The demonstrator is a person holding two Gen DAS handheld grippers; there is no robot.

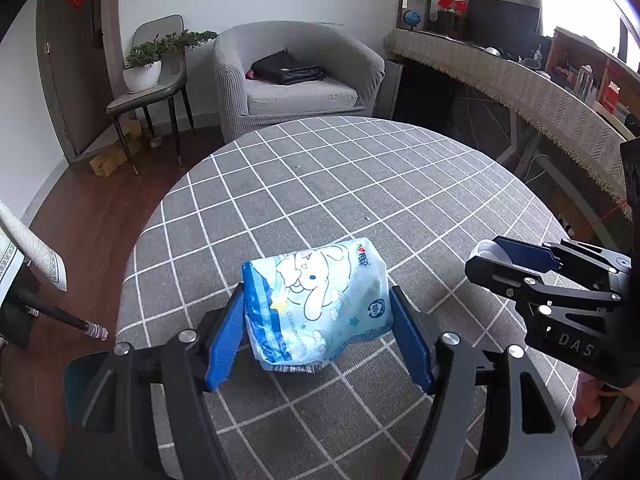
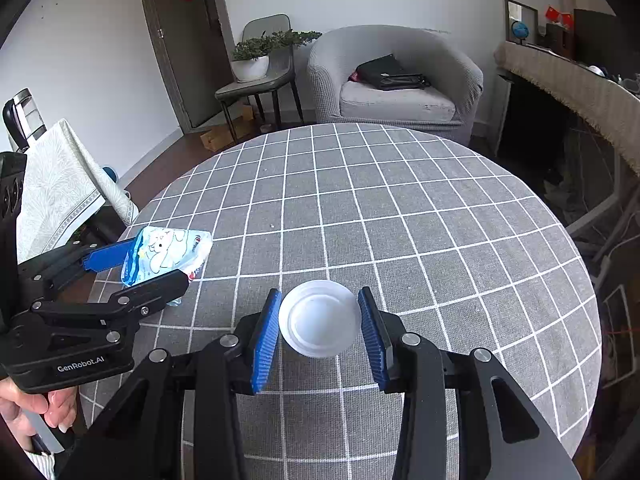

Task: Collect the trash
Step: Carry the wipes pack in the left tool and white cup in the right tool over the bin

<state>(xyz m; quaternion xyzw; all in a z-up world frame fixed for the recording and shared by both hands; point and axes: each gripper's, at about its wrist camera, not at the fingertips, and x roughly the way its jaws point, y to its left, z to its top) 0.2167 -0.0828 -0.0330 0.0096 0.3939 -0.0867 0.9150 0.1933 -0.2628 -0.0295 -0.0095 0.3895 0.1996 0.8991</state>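
A light-blue cartoon snack bag (image 1: 320,304) is held between the blue pads of my left gripper (image 1: 318,332), which is shut on it just above the round grey checked table (image 1: 340,184). The bag also shows in the right wrist view (image 2: 168,254) at the table's left edge, inside the left gripper (image 2: 140,276). A small white plastic cup (image 2: 319,322), lying on its side, sits between the pads of my right gripper (image 2: 319,330), which is shut on it. The right gripper (image 1: 496,264) and the cup (image 1: 486,250) also show at the right of the left wrist view.
Behind the table stand a grey armchair (image 1: 296,76) with a black bag and a chair holding a potted plant (image 1: 144,68). A long cloth-covered counter (image 1: 540,88) runs along the right. A chair draped with a patterned cloth (image 2: 60,188) stands at the left.
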